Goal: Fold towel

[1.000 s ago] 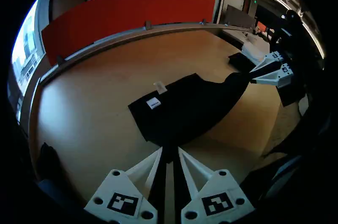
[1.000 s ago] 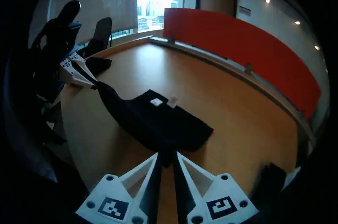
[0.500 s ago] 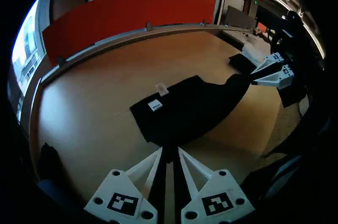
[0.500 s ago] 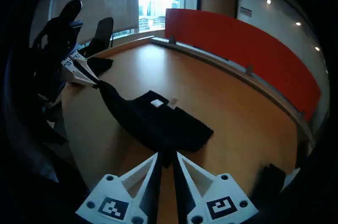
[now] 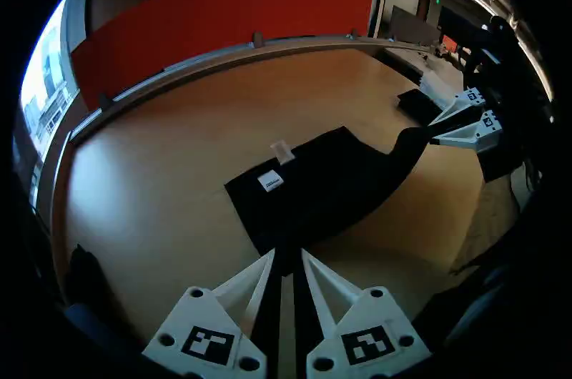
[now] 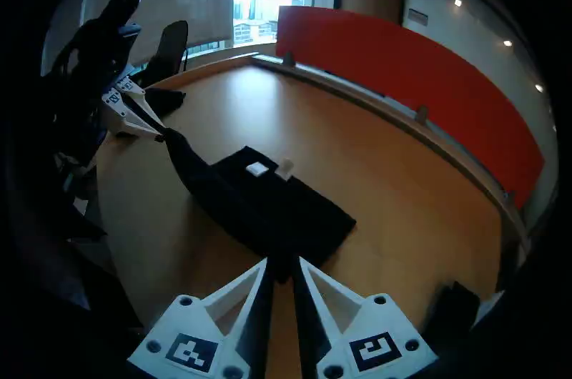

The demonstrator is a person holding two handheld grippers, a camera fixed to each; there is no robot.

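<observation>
A black towel (image 5: 325, 186) lies on the wooden table (image 5: 157, 179), with a white label (image 5: 270, 180) on its top. My left gripper (image 5: 288, 264) is shut on a near corner of the towel, which runs up between its white fingers. My right gripper (image 6: 284, 268) is shut on another corner in the same way. In the left gripper view the right gripper (image 5: 432, 134) holds its corner lifted at the right. In the right gripper view the left gripper (image 6: 163, 134) holds the towel (image 6: 264, 211) raised at the left. The edge between both corners hangs off the table.
A red partition (image 5: 214, 21) runs along the table's far edge behind a rail. Office chairs (image 6: 168, 57) stand by the window at the left of the right gripper view. A dark folded cloth (image 5: 418, 101) lies on the table beyond the right gripper. A person's dark sleeve (image 6: 86, 64) holds the left gripper.
Both grippers have lifted and pulled their corners a little, and the towel has slid slightly across the table. The edge between them is more stretched.
</observation>
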